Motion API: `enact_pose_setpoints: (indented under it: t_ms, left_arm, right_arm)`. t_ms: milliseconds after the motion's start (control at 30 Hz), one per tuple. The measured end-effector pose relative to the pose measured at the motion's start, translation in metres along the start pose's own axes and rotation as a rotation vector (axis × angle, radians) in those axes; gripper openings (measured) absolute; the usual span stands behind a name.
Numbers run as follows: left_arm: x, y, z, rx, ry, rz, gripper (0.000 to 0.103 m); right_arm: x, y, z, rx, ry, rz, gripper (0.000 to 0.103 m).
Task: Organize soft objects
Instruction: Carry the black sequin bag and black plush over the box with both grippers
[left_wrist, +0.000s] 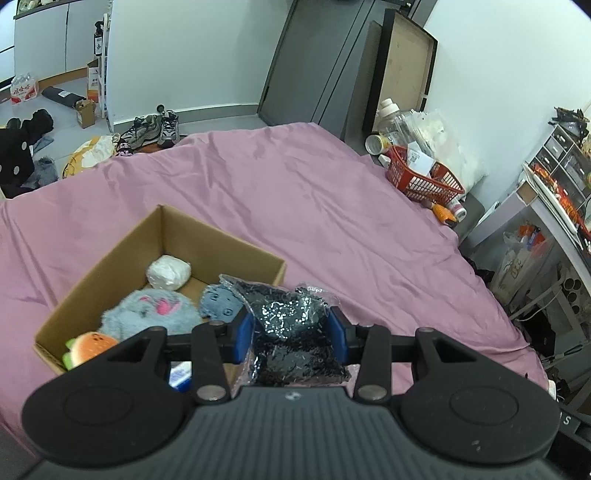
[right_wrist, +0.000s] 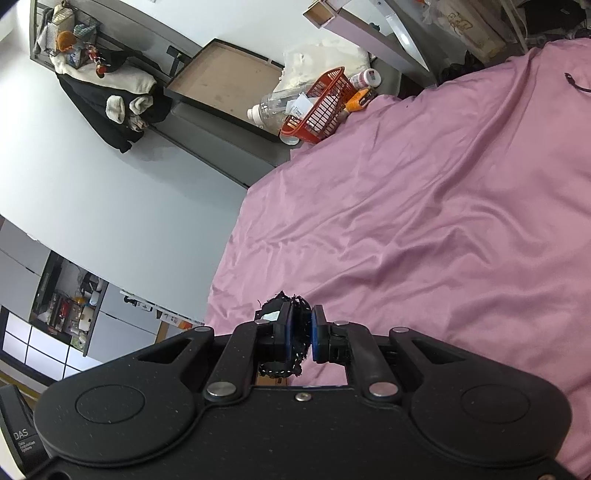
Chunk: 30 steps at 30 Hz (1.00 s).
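My left gripper (left_wrist: 291, 334) is shut on a clear plastic bag of black shredded stuff (left_wrist: 291, 325), held above the near right corner of a cardboard box (left_wrist: 110, 258) on the pink bed. The box holds a white wrapped bundle (left_wrist: 169, 273), a grey fluffy plush with pink marks (left_wrist: 147, 312), a blue-grey knit piece (left_wrist: 218, 304) and a watermelon-slice plush (left_wrist: 88, 347). My right gripper (right_wrist: 300, 332) is shut on a small frayed black fabric piece (right_wrist: 300, 332) with a white tag, held above the bed.
The pink bedsheet (left_wrist: 314, 206) spreads wide beyond the box. A red basket (left_wrist: 421, 177) with bottles stands at the bed's far right corner, also in the right wrist view (right_wrist: 325, 107). Shelves stand at the right, shoes and clutter on the floor at the far left.
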<state>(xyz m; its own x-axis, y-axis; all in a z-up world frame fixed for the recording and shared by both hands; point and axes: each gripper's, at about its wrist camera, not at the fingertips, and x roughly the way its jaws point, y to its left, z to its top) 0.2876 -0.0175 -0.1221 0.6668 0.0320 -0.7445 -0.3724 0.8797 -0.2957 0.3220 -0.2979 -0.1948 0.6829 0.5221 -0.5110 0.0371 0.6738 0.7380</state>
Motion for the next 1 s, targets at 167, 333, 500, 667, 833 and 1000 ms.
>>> enact_pose_setpoints:
  t_ms: [167, 333, 500, 667, 833, 1000]
  left_arm:
    - [-0.007, 0.014, 0.004, 0.003, -0.001, -0.008, 0.042]
    - [-0.013, 0.023, 0.006, 0.006, 0.009, -0.026, 0.042]
    - [-0.021, 0.034, 0.01, 0.014, 0.0, -0.04, 0.042]
    - [-0.024, 0.05, 0.018, 0.011, -0.001, -0.037, 0.042]
    - [-0.024, 0.065, 0.025, 0.003, -0.003, -0.027, 0.042]
    - [-0.019, 0.081, 0.033, -0.011, -0.005, -0.019, 0.042]
  right_arm:
    - [-0.007, 0.006, -0.009, -0.008, -0.02, 0.002, 0.01]
    - [-0.011, 0.019, -0.019, -0.03, -0.036, 0.019, 0.01]
    - [-0.005, 0.035, -0.025, -0.08, -0.033, 0.017, 0.01]
    - [0.0, 0.049, -0.032, -0.118, -0.024, 0.021, 0.01]
    - [0.003, 0.06, -0.036, -0.144, -0.026, 0.027, 0.01]
    - [0.009, 0.068, -0.038, -0.164, -0.02, 0.036, 0.01]
